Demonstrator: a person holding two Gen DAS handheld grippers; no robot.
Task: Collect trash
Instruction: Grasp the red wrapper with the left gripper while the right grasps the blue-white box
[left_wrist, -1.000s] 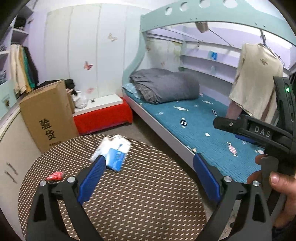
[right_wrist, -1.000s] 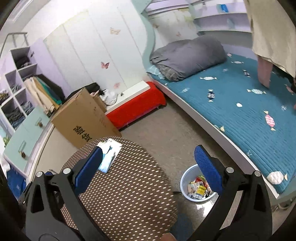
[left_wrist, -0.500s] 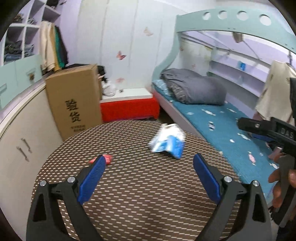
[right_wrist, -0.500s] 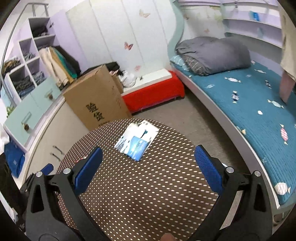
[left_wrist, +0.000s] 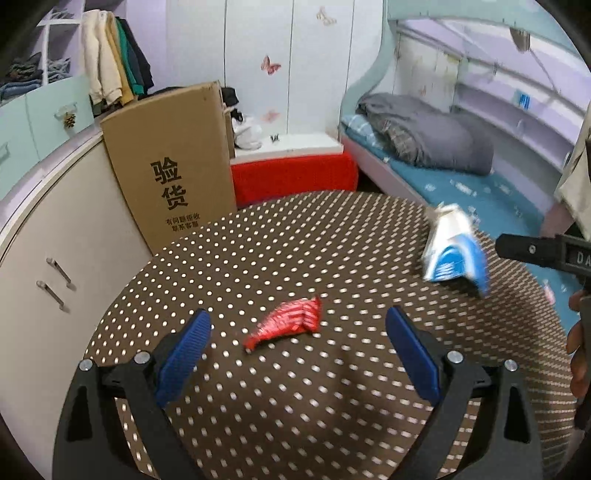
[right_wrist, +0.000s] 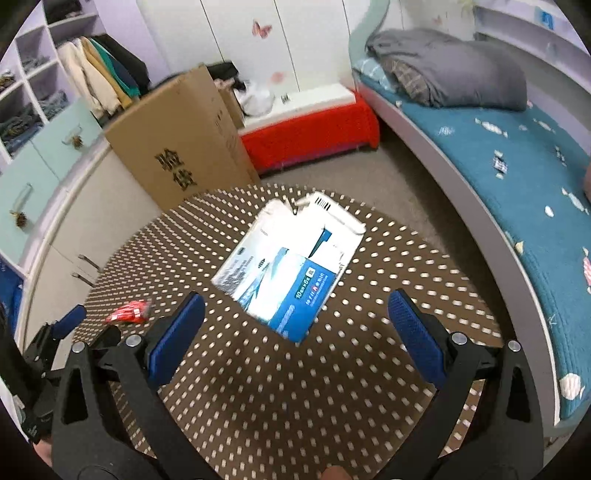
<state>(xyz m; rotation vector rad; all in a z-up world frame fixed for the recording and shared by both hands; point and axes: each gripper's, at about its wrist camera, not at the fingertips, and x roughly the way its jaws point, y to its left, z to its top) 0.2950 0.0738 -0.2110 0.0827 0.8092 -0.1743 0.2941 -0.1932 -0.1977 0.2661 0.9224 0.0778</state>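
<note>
Lying on the round dotted table (left_wrist: 258, 258): two pieces of trash. Item one, a red wrapper (left_wrist: 286, 323), crumpled, flat on the cloth toward the cabinet side; the left tool (left_wrist: 297, 345) hangs just above and short of it, blue pads spread wide, nothing between them, the wrapper framed in the gap. Item two, a flattened white-and-blue box (right_wrist: 290, 266), torn open at its far end, resting near the middle of the table, well apart from the wrapper (right_wrist: 127, 314); the right tool (right_wrist: 295, 332) hovers over its near corner, pads likewise wide and empty. From the right wrist view the left tool's blue tip shows at the table's left edge beside the wrapper.

Surroundings: a tall cardboard box (left_wrist: 173, 166) with printed characters stands on the floor behind the table, against a pale cabinet (left_wrist: 48, 258). Beyond it, a low red bench (left_wrist: 295, 177) with a white top. To the right, a bed (right_wrist: 498, 155) with a teal patterned cover and a folded grey quilt (right_wrist: 454, 70). Clothes (left_wrist: 110, 74) hang at the upper left.
</note>
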